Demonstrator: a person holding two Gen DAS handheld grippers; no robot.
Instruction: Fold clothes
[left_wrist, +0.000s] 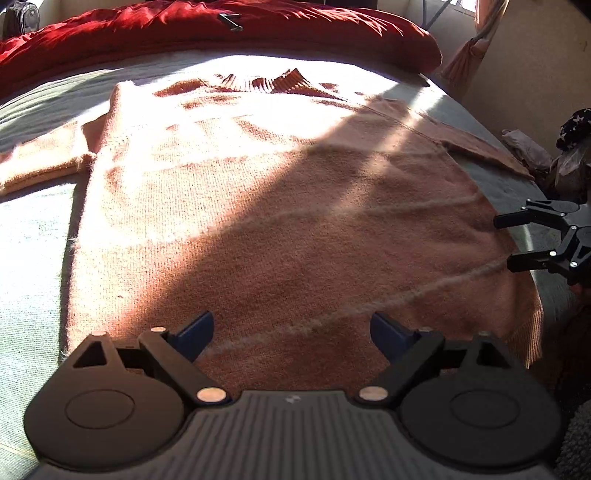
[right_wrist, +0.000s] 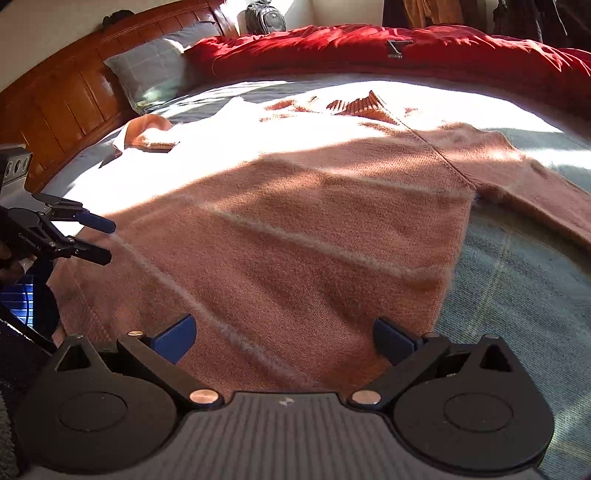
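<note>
The fuzzy salmon-pink knit sweater (left_wrist: 258, 206) lies flat, unfolded, on the bed (left_wrist: 33, 258). Left gripper (left_wrist: 291, 332) and right gripper (right_wrist: 284, 341) hover at its hem — fingers apart, empty. Grasp matching hem corners; lift evenly.

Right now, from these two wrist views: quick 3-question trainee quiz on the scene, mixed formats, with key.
1. True or false: the left gripper is shut on the sweater.
2. The sweater's ribbed collar points toward: A) the red duvet B) the grippers C) the wooden headboard.
3. Fill in: the right gripper holds ____.

Key: 1 false, its jaws are open over the flat sweater. 2 A. 3 nothing, its jaws are open.
</note>
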